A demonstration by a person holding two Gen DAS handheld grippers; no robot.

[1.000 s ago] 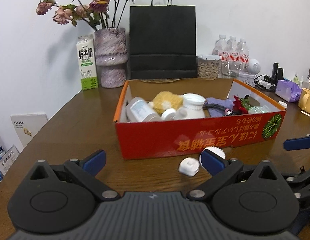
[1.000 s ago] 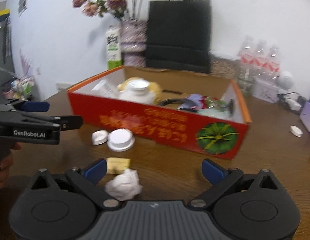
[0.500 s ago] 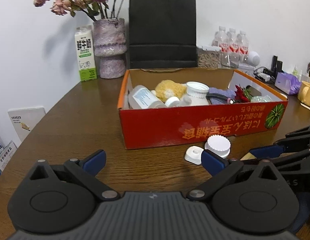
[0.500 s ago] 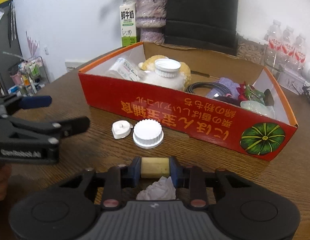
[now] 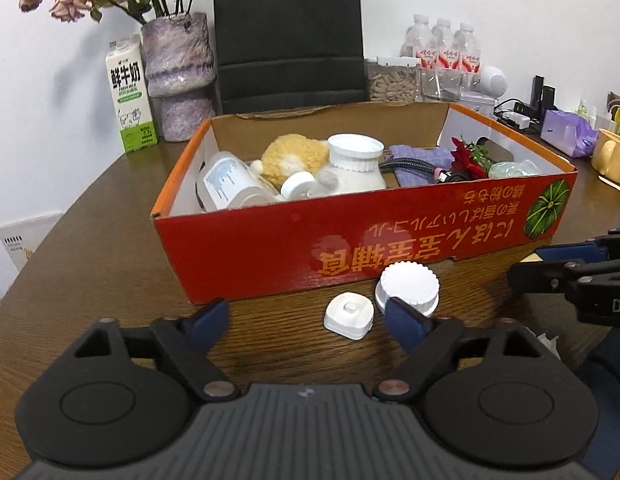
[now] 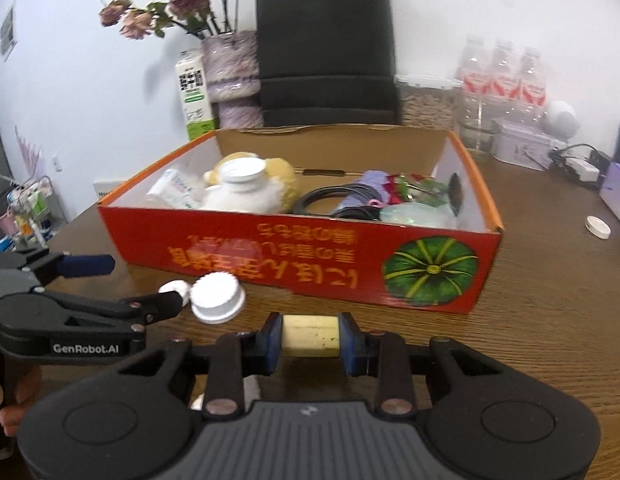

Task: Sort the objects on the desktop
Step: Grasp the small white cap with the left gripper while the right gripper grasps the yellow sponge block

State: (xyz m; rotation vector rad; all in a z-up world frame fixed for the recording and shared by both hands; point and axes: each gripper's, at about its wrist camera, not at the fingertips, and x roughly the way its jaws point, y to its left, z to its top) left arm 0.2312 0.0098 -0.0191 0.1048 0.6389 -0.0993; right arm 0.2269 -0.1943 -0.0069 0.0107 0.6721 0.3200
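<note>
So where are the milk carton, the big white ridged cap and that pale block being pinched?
milk carton (image 5: 130, 96), left wrist view, front face.
ridged cap (image 5: 408, 285), left wrist view, flat top.
pale block (image 6: 310, 336), right wrist view, front side.

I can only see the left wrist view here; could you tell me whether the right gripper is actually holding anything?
Observer: Yes. In the right wrist view, the right gripper has just closed on a pale yellow block, and its pads are pressing on both ends.
Operator: Thank you. Is anything still lying loose on the table past the right end of the box?
Observer: Yes, a small white cap lies on the table, to the right of the red box and apart from it.
</note>
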